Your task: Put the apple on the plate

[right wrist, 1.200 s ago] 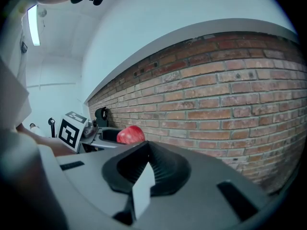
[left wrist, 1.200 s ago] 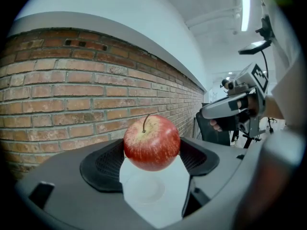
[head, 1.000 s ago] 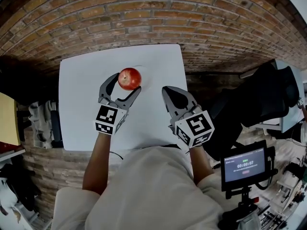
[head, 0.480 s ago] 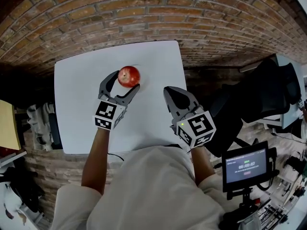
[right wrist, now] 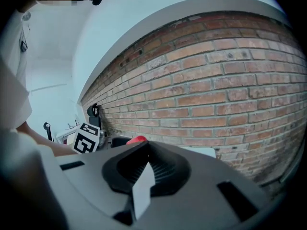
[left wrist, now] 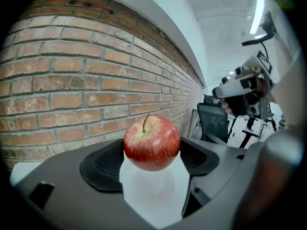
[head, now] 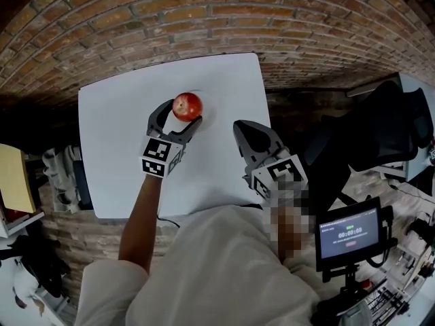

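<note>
Left gripper [left wrist: 151, 151]: jaws closed on the apple [left wrist: 151, 143], one black pad against each side. Apple is red, upright, stem up. Directly under it, between the jaws, a white plate [left wrist: 146, 189]. Cannot tell whether the apple rests on the plate or hangs just above it.

From the head view, the left gripper [head: 182, 113] reaches forward over the middle of the white worktop [head: 112, 148], with the apple [head: 187, 105] at its tip. The plate is barely distinguishable from the worktop there.

Right gripper [right wrist: 143, 172]: jaws narrow, only a thin sliver of white showing between them, nothing held. It hangs over the worktop's right edge [head: 245, 131], well apart from the apple.

Brick wall [left wrist: 72, 80] behind the worktop. Black chair [head: 380, 124] off to the right. A small screen [head: 346, 231] on a stand sits lower right.
</note>
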`<move>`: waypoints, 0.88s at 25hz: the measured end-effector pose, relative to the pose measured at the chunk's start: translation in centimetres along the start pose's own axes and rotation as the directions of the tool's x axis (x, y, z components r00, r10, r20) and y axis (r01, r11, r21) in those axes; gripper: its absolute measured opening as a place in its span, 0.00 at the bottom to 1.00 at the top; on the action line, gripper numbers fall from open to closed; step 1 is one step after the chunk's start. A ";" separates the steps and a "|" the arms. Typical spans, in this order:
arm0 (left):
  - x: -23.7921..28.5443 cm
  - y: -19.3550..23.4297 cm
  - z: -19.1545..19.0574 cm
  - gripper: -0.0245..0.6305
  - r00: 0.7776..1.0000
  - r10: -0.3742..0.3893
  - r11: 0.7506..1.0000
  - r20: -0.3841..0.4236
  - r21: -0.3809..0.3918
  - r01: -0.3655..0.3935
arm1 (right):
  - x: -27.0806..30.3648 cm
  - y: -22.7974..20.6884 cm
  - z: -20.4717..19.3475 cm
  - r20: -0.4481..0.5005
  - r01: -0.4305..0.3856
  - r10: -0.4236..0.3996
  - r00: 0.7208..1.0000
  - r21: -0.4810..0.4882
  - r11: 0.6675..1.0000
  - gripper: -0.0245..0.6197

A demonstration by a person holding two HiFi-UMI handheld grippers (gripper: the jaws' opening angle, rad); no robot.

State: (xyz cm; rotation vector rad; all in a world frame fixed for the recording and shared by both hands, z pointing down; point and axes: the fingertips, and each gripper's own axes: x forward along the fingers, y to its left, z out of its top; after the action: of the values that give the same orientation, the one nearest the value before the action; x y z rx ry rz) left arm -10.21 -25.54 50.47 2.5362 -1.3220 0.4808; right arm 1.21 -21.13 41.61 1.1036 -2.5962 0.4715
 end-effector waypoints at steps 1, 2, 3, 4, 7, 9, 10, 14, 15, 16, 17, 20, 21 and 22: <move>0.4 0.1 -0.4 0.59 1.000 0.004 1.000 -0.014 0.012 -0.004 | 0.2 -0.1 -0.1 -0.002 -0.001 0.001 1.000 0.001 1.000 0.04; 0.7 0.1 -0.9 0.59 1.000 0.007 1.000 -0.027 0.022 -0.006 | 0.3 -0.2 -0.2 -0.004 -0.002 0.002 1.000 0.003 1.000 0.04; 1.1 0.1 -1.3 0.59 0.999 0.007 1.000 -0.037 0.027 -0.006 | 0.5 -0.3 -0.3 -0.005 -0.003 0.003 1.000 0.005 1.000 0.04; 1.4 0.1 -1.6 0.59 0.999 0.007 1.000 -0.044 0.026 -0.005 | 0.6 -0.4 -0.5 -0.006 -0.004 0.004 1.000 0.006 1.000 0.04; 2.0 0.3 -2.6 0.59 0.998 0.004 1.000 -0.057 0.018 -0.003 | 1.0 -0.5 -0.8 -0.014 -0.004 0.004 1.000 0.013 1.000 0.04; 2.2 0.4 -3.0 0.59 0.998 0.002 1.000 -0.062 0.014 -0.001 | 1.1 -0.5 -1.0 -0.022 -0.002 0.003 1.000 0.015 1.000 0.04; 2.3 0.4 -3.1 0.59 0.998 0.000 1.000 -0.064 0.013 0.001 | 1.2 -0.5 -1.0 -0.026 -0.001 0.001 1.000 0.014 1.000 0.04; 2.7 0.8 -3.7 0.59 0.997 0.000 1.000 -0.074 0.008 0.001 | 1.5 -0.5 -1.3 -0.041 0.002 -0.002 0.999 0.014 1.000 0.04; 2.8 0.9 -3.9 0.59 0.997 0.000 1.000 -0.078 0.008 0.000 | 1.5 -0.6 -1.4 -0.043 0.002 -0.002 0.999 0.015 1.000 0.04; 3.0 0.9 -4.1 0.59 0.997 0.001 1.000 -0.081 0.009 0.000 | 1.6 -0.7 -1.6 -0.046 0.002 -0.001 0.999 0.016 1.000 0.04; 3.2 1.0 -4.3 0.59 0.996 0.001 1.000 -0.085 0.010 0.000 | 1.7 -0.8 -1.7 -0.048 0.001 0.000 0.999 0.016 1.000 0.04; 3.6 1.2 -4.8 0.59 0.995 0.003 1.000 -0.096 0.018 -0.001 | 2.1 -0.8 -1.9 -0.053 -0.004 0.005 0.999 0.015 1.000 0.04; 3.7 1.2 -5.0 0.59 0.995 0.003 1.000 -0.100 0.022 -0.001 | 2.2 -0.8 -2.0 -0.056 -0.005 0.006 0.998 0.014 1.000 0.04; 3.8 1.3 -5.2 0.59 0.994 0.003 1.000 -0.105 0.025 -0.001 | 2.3 -0.8 -2.1 -0.058 -0.007 0.007 0.998 0.015 1.000 0.04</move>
State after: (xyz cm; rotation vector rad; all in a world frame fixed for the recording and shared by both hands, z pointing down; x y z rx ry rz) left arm -10.14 -27.23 56.78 2.4922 -1.2887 0.6264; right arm 0.49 -22.29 44.49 1.0695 -2.5510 0.5170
